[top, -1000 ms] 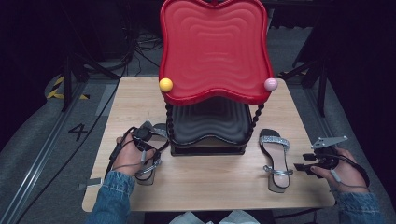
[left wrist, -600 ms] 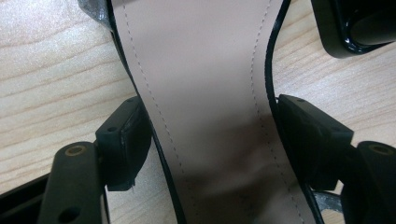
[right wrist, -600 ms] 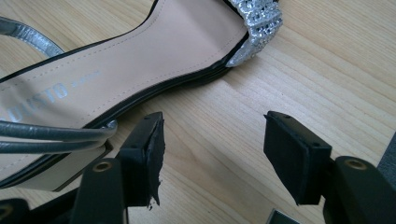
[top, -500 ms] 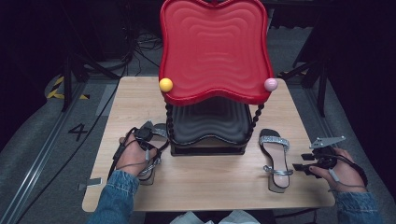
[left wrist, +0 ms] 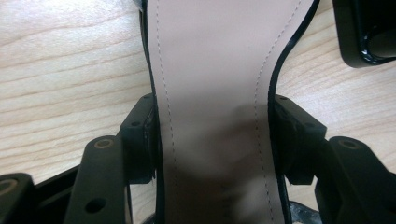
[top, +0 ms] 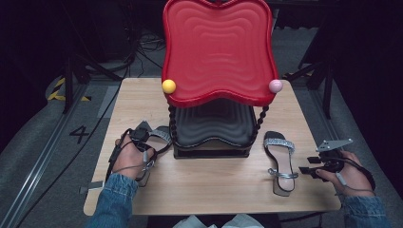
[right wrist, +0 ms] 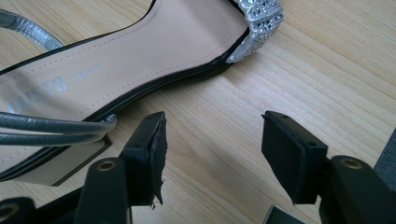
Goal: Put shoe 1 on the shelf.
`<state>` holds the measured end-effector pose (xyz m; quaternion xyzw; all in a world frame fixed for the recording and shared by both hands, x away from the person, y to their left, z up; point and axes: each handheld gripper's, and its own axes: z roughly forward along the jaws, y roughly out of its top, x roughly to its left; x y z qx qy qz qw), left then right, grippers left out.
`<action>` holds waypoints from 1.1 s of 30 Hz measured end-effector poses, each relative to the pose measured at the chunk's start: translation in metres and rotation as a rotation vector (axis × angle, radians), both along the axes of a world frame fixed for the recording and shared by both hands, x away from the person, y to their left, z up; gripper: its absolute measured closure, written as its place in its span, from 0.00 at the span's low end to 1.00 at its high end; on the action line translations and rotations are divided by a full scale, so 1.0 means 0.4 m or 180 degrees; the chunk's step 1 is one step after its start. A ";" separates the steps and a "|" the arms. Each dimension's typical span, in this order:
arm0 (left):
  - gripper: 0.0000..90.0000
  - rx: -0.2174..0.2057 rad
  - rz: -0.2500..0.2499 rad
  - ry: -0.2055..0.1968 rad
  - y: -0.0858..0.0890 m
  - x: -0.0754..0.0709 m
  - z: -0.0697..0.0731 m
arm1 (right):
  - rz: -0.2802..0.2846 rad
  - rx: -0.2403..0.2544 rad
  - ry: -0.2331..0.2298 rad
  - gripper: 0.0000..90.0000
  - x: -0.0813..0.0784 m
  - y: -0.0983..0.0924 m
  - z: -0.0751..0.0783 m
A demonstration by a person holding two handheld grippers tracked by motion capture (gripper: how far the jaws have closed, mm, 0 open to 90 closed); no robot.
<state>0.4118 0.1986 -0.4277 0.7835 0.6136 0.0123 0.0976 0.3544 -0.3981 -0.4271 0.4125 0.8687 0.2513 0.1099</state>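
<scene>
We see 2 sandals on the wooden table [top: 209, 187], one on each side of a black stand [top: 211, 128] that carries a red wavy tray [top: 218, 52] tilted up over it, with a yellow ball [top: 168, 86] and a pink ball [top: 275, 86] at the tray's 2 front corners.

The left sandal [top: 159, 137] lies just beside the stand's left edge, under the person's left hand. The left gripper [left wrist: 212, 140] straddles the narrow waist of its pale insole; its jaws have just been closing, and in the left gripper view both pads sit against the sole's black edges, left and right, so we read it as clamped on the left sandal. A corner of the stand's black base shows at the top right of that view.

The right sandal [top: 280, 164], with a glittering toe strap and silver ankle straps, lies flat on the table to the right of the stand, toe away from the person. The right gripper [right wrist: 212, 144] rests near its heel end, just beside it, jaws parted over bare wood with nothing between them; in the right gripper view the sandal [right wrist: 126, 60] lies to the upper left, apart from the pads
</scene>
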 end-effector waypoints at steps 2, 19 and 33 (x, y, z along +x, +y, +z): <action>0.47 -0.0004 -0.0032 0.0004 0.003 -0.001 0.007 | 0.0000 0.0012 -0.0011 0.46 0.000 0.002 -0.001; 0.47 0.0038 0.0056 -0.0148 0.036 -0.008 0.114 | 0.0042 0.0034 -0.0020 0.45 0.005 0.010 0.003; 0.47 -0.0161 0.0274 -0.0322 0.066 -0.016 0.249 | 0.0040 0.0077 -0.0034 0.46 0.019 0.007 0.006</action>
